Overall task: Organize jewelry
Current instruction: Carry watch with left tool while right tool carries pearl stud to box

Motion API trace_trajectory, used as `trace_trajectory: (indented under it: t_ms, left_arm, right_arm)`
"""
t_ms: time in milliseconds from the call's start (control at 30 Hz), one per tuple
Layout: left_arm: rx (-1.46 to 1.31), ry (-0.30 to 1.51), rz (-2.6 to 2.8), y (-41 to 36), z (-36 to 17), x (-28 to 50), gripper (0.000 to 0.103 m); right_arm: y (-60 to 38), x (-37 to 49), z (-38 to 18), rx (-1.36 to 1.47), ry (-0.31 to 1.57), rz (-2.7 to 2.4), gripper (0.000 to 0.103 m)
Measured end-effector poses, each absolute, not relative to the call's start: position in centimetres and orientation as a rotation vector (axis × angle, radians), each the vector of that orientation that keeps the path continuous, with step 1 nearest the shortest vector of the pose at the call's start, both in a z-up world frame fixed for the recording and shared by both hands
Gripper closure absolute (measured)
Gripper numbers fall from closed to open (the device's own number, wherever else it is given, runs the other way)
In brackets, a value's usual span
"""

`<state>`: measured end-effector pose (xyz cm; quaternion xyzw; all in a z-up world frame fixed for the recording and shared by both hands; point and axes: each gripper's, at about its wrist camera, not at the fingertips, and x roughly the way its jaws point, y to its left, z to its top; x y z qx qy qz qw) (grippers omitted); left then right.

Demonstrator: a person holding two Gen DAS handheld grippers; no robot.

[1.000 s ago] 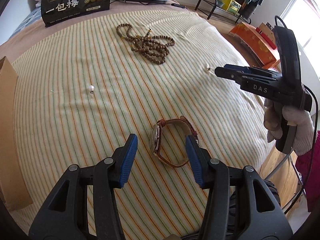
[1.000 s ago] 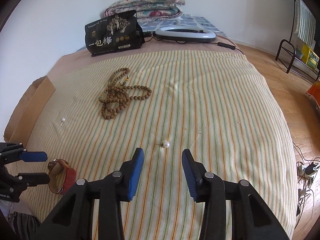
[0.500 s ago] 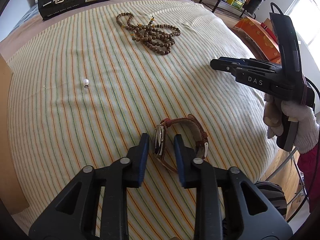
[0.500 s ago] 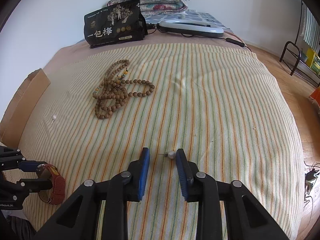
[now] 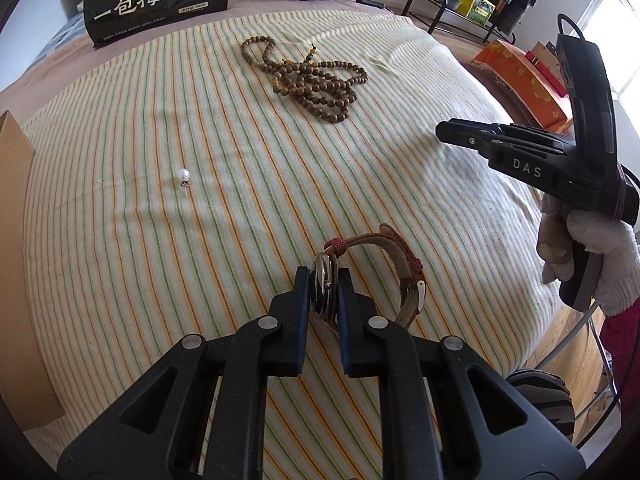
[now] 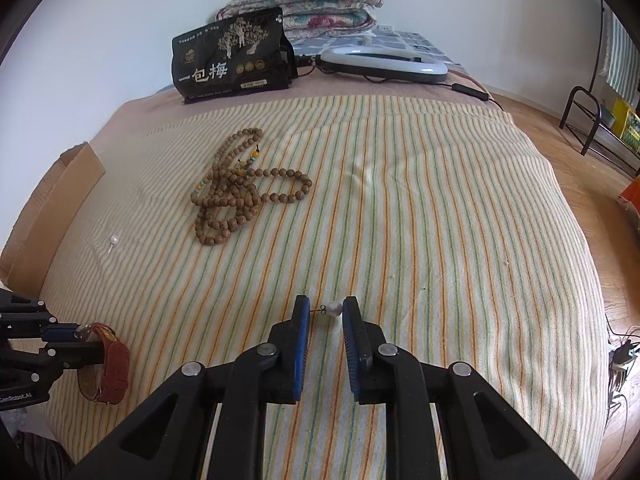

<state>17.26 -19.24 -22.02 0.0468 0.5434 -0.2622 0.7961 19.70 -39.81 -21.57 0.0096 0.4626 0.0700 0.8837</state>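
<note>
My left gripper (image 5: 325,276) is shut on the case of a wristwatch (image 5: 324,289) with a brown leather strap (image 5: 408,276), standing on edge on the striped cloth. The watch also shows in the right wrist view (image 6: 105,356). My right gripper (image 6: 326,309) has narrowed around a pearl earring (image 6: 334,309); the pearl touches the right pad and its post reaches the left pad. A second pearl earring (image 5: 184,176) lies at the left. A heap of wooden prayer beads (image 5: 316,80) lies farther back.
A black snack bag (image 6: 232,58) stands at the back, beside a white ring light (image 6: 384,62) and folded quilts (image 6: 304,4). A cardboard box (image 5: 16,272) borders the left edge. The cloth's right edge drops to the wooden floor (image 6: 592,184).
Both grippers moved forward and closed. The left one closed on the watch case. The right one narrowed around the pearl earring.
</note>
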Motion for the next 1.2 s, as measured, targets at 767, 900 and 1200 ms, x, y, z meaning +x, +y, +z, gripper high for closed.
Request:
trace_trajectory:
  t_ms: [767, 900, 1200]
  left_arm:
    - [0.038, 1.045, -0.535, -15.7, -16.5, 15.7, 0.093]
    - [0.029, 1.017, -0.519, -14.4, -15.3, 15.4, 0.093]
    - [-0.006, 0.958, -0.464, -10.4, -12.8, 15.2, 0.093]
  right_arm:
    - [-39.1, 14.9, -13.3, 0.033, 0.798, 0.155, 0.088]
    - [-38.4, 14.4, -12.1, 0.025, 0.775, 0.163, 0.088]
    - [-35.5, 13.8, -9.4, 0.011, 0.723, 0.207, 0.088]
